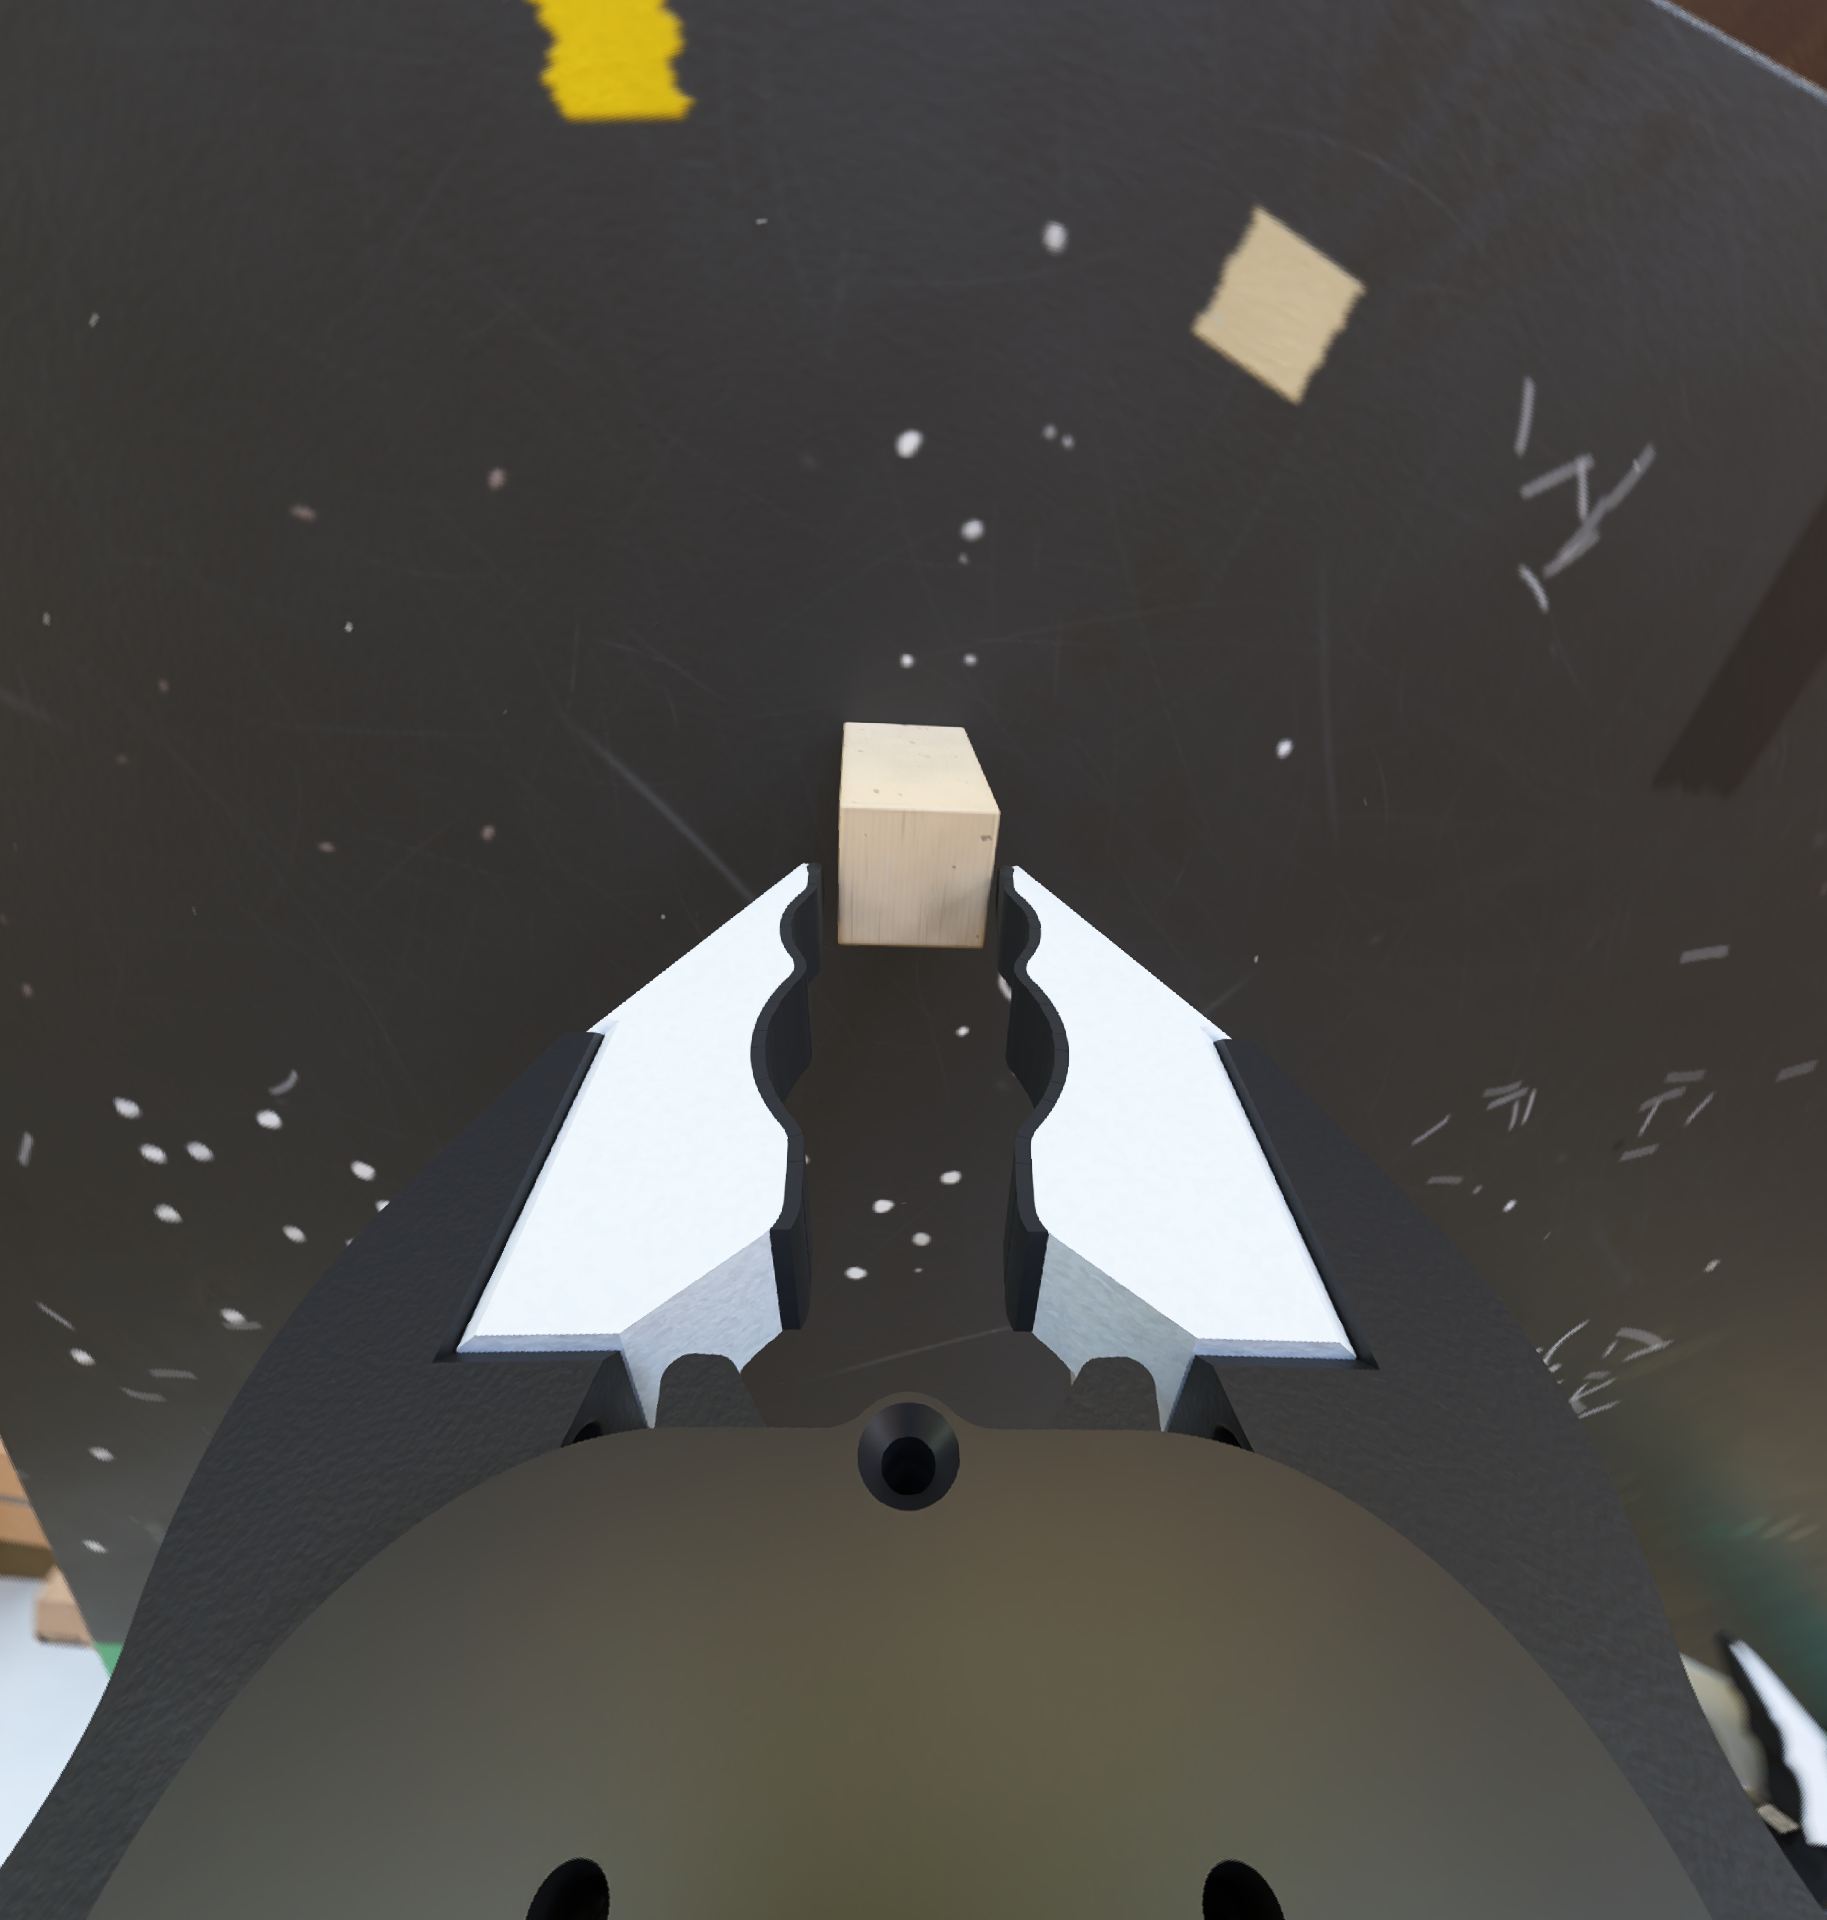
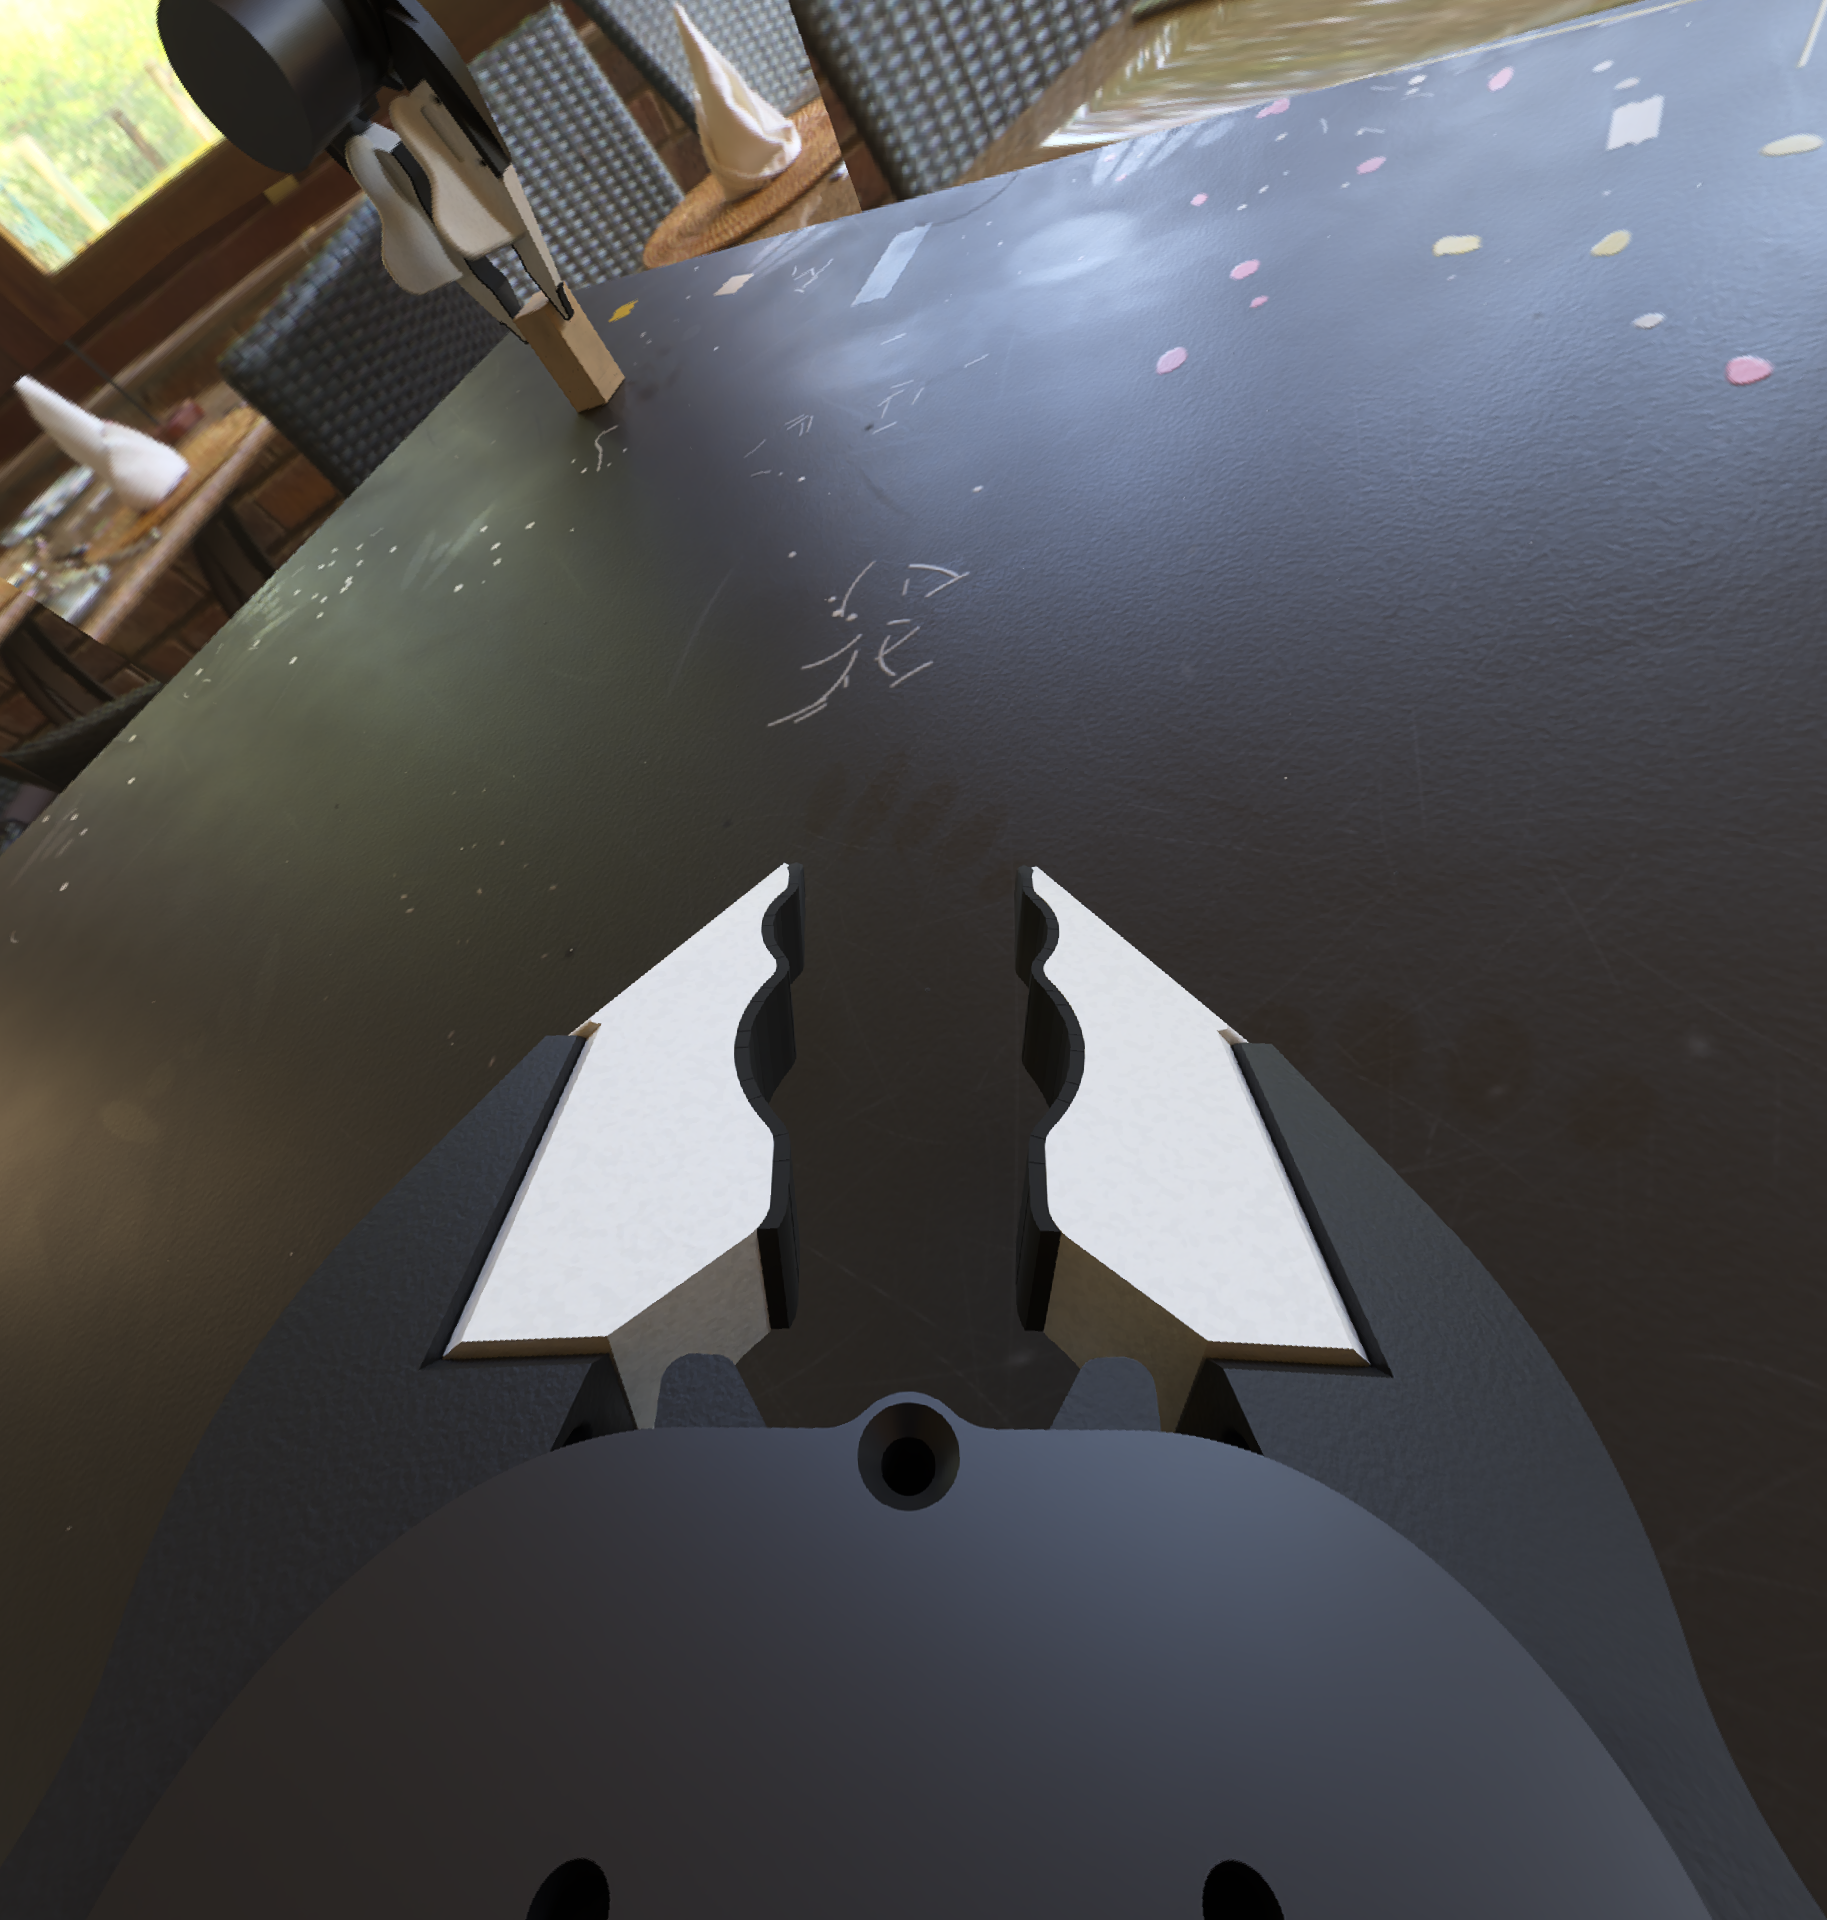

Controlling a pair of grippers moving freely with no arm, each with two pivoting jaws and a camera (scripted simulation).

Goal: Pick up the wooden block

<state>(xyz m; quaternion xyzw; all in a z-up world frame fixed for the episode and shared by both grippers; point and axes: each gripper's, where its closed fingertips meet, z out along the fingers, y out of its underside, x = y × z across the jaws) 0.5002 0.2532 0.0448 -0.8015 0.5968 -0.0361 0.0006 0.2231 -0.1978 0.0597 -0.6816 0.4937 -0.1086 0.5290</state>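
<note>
The wooden block [image 1: 917, 836] is pale and stands upright on the dark table [image 1: 369, 675]. My left gripper [image 1: 909, 883] is over it from above, with one fingertip on each side of the block's top. The jaws are narrowed but a thin gap shows on the left side. The right wrist view shows the block [image 2: 589, 358] at the far left, its base on the table, with the left gripper [image 2: 540, 307] around its top. My right gripper [image 2: 911, 883] is open and empty, low over the bare table [image 2: 1304, 727], far from the block.
A yellow patch [image 1: 618, 57] and a tan patch [image 1: 1278, 301] lie flat on the table beyond the block. The table's left edge [image 2: 265, 613] runs close to the block. Wicker chairs [image 2: 369, 353] and other laid tables stand beyond it.
</note>
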